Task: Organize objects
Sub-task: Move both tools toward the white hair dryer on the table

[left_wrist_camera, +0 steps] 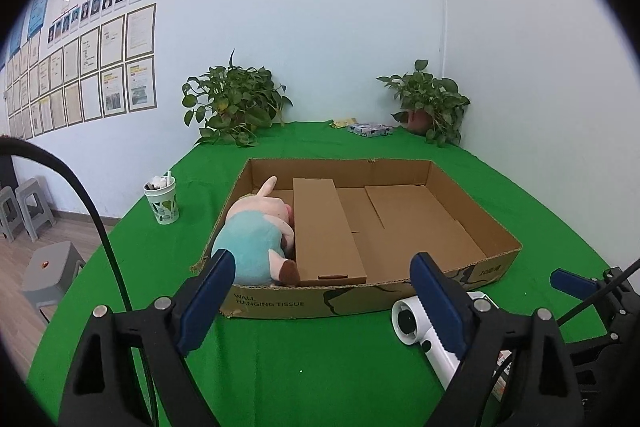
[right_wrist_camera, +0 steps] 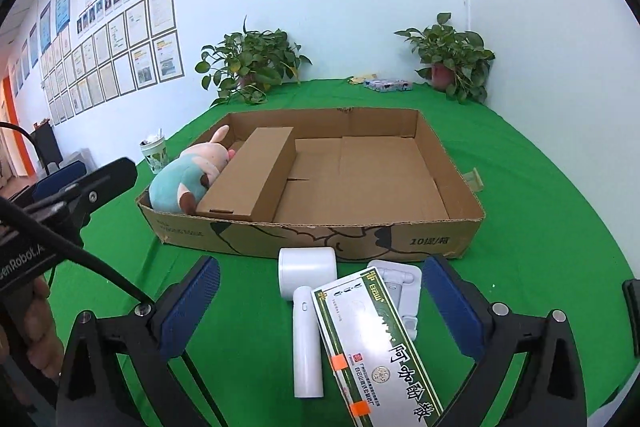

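Note:
A shallow cardboard tray [left_wrist_camera: 500, 239] lies on the green table. In its left end are a plush pig [left_wrist_camera: 256, 231] and a long closed carton [left_wrist_camera: 324, 231]. My left gripper [left_wrist_camera: 324, 297] hangs open before the tray's front wall, nothing between its blue pads. A white handheld fan [left_wrist_camera: 420, 331] lies by its right finger. In the right wrist view the fan [right_wrist_camera: 308, 307], a green-edged medicine box [right_wrist_camera: 372, 343] and a white stand [right_wrist_camera: 400, 279] lie in front of the tray [right_wrist_camera: 360, 239]. My right gripper [right_wrist_camera: 320, 283] is open above them, its pads clear of all three.
A paper cup [left_wrist_camera: 162, 201] stands left of the tray. Two potted plants [left_wrist_camera: 236, 103] [left_wrist_camera: 432, 103] and a tissue pack [left_wrist_camera: 370, 129] line the far edge by the wall. Grey stools [left_wrist_camera: 48, 267] sit off the table's left side. A small tan item [right_wrist_camera: 474, 181] lies right of the tray.

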Demonstrator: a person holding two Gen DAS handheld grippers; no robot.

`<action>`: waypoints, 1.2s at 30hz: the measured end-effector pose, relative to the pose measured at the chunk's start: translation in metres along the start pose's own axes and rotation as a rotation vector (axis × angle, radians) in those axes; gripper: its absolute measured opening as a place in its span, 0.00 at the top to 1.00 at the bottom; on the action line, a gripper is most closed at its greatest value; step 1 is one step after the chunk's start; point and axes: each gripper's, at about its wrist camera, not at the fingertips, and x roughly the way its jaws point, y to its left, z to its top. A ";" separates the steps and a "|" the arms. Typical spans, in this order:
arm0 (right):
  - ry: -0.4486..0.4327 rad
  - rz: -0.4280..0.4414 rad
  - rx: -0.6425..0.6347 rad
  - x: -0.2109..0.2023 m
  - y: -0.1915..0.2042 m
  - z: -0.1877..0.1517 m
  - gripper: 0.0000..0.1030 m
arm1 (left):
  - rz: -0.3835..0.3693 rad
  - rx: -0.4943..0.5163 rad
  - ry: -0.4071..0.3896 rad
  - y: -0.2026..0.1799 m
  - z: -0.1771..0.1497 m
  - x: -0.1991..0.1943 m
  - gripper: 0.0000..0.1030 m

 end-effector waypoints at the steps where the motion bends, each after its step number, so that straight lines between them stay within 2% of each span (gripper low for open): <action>1: 0.002 0.004 0.003 0.002 0.000 0.000 0.01 | -0.009 -0.004 0.010 0.001 -0.001 0.001 0.13; 4: -0.011 0.020 0.010 0.005 0.002 -0.002 0.01 | -0.024 -0.009 0.021 0.003 -0.003 0.002 0.13; 6: -0.010 0.070 0.000 0.006 0.006 -0.006 0.01 | -0.041 -0.025 0.034 0.007 -0.004 0.004 0.13; 10: -0.001 0.264 -0.082 0.005 0.018 -0.024 0.01 | -0.126 -0.069 0.128 0.014 -0.015 0.020 0.13; 12: 0.057 0.400 -0.095 0.010 0.025 -0.042 0.01 | -0.160 -0.084 0.178 0.018 -0.026 0.031 0.13; 13: 0.078 0.428 -0.098 0.012 0.026 -0.049 0.01 | -0.171 -0.091 0.201 0.020 -0.031 0.036 0.13; 18: 0.170 0.371 -0.057 0.041 0.021 -0.076 0.03 | -0.243 -0.137 0.300 0.023 -0.053 0.059 0.14; 21: 0.178 0.290 -0.091 0.054 0.019 -0.076 0.07 | -0.282 -0.169 0.341 0.022 -0.058 0.069 0.14; 24: 0.192 0.251 -0.119 0.066 0.018 -0.076 0.12 | -0.312 -0.201 0.375 0.020 -0.060 0.078 0.14; 30: 0.195 0.159 -0.257 0.073 0.031 -0.079 0.14 | -0.337 -0.210 0.397 0.016 -0.064 0.080 0.14; 32: 0.218 0.158 -0.300 0.072 0.038 -0.084 0.25 | -0.344 -0.208 0.401 0.015 -0.066 0.078 0.14; 34: 0.219 0.159 -0.325 0.069 0.043 -0.088 0.25 | -0.347 -0.202 0.402 0.015 -0.066 0.078 0.14; 36: 0.229 0.155 -0.296 0.072 0.040 -0.086 0.27 | -0.346 -0.205 0.403 0.016 -0.066 0.078 0.14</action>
